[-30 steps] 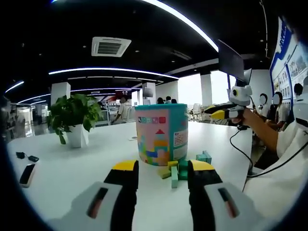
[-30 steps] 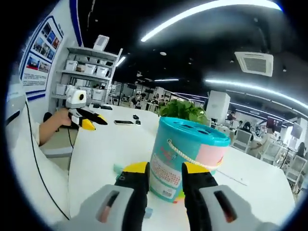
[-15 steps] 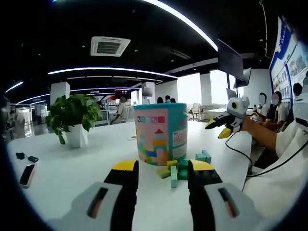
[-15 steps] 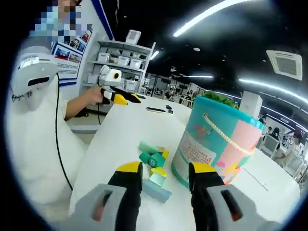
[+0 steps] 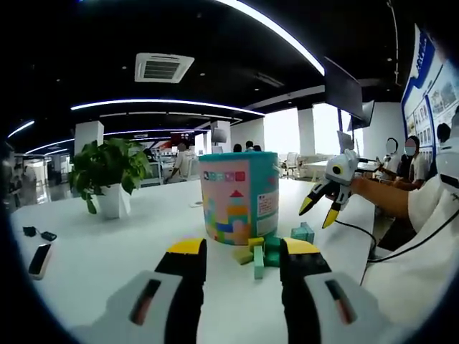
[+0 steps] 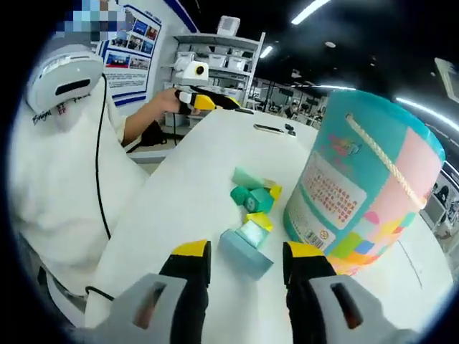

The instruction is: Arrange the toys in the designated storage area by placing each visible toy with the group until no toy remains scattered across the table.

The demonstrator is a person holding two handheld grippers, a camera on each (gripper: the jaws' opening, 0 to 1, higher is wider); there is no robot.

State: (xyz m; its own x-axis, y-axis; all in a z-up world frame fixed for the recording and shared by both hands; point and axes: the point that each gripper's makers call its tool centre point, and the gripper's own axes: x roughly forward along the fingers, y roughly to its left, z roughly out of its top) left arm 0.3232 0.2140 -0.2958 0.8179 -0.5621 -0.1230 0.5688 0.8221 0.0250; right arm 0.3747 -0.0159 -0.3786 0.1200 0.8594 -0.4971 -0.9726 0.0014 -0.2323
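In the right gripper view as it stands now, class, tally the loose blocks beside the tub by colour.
Yellow blocks: 2
Dark teal blocks: 2
Pale mint blocks: 2
Light blue block: 1
Total: 7, as far as the pile shows

Open-plan office, dark ceiling. Curved light strips run across it; square air vent set beside them. White surface, long and glossy. Potted plant in white pot on it, far left. Phone and small dark items near left edge. Bright windows at back. Monitor hangs high at right. Posters on wall; shelves with white boxes beyond.
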